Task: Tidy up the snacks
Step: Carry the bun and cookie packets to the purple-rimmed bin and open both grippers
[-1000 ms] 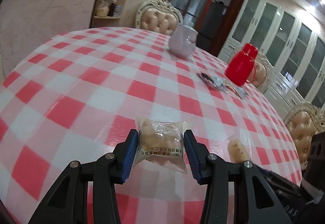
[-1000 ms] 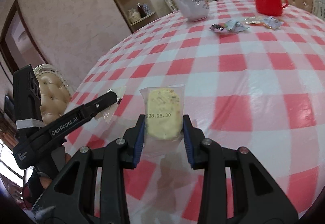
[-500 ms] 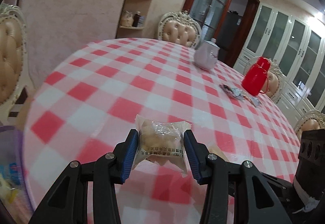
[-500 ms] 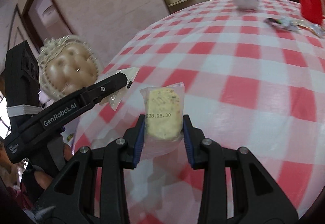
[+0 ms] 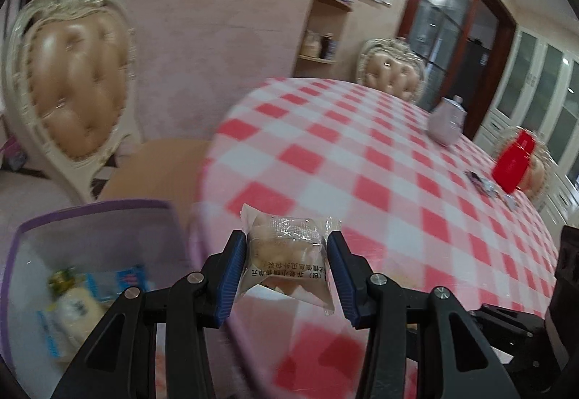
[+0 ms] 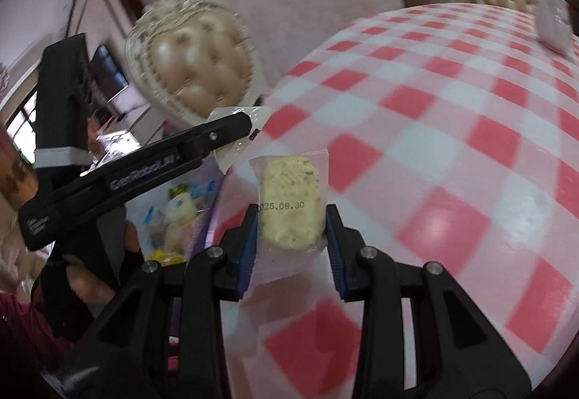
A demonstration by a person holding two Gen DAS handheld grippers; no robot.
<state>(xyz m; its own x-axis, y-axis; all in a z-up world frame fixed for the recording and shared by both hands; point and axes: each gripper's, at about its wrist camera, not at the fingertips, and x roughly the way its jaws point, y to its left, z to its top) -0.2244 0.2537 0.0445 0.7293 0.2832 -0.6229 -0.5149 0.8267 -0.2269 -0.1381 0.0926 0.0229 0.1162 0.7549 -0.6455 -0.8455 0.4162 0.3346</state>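
My left gripper (image 5: pixel 286 247) is shut on a clear-wrapped brown pastry (image 5: pixel 287 248), held above the table's left edge. A purple-rimmed box (image 5: pixel 90 214) with several wrapped snacks (image 5: pixel 77 308) inside sits lower left, beside the table. My right gripper (image 6: pixel 291 218) is shut on a clear packet with a pale yellow biscuit (image 6: pixel 291 203) stamped with a date. In the right wrist view the left gripper (image 6: pixel 231 131) reaches in from the left, its packet's edge (image 6: pixel 231 160) showing over the same box (image 6: pixel 181 207).
The round table (image 5: pixel 362 160) wears a red and white checked cloth. A white teapot (image 5: pixel 447 125), a red jug (image 5: pixel 514 160) and some wrapped snacks (image 5: pixel 481 181) stand far right. Padded chairs (image 5: pixel 68 84) surround the table. A person's hand (image 6: pixel 83 283) holds the left gripper.
Both grippers have swung left across the table toward its edge, each keeping its packet. The purple-rimmed box and a chair beside the table have come into view.
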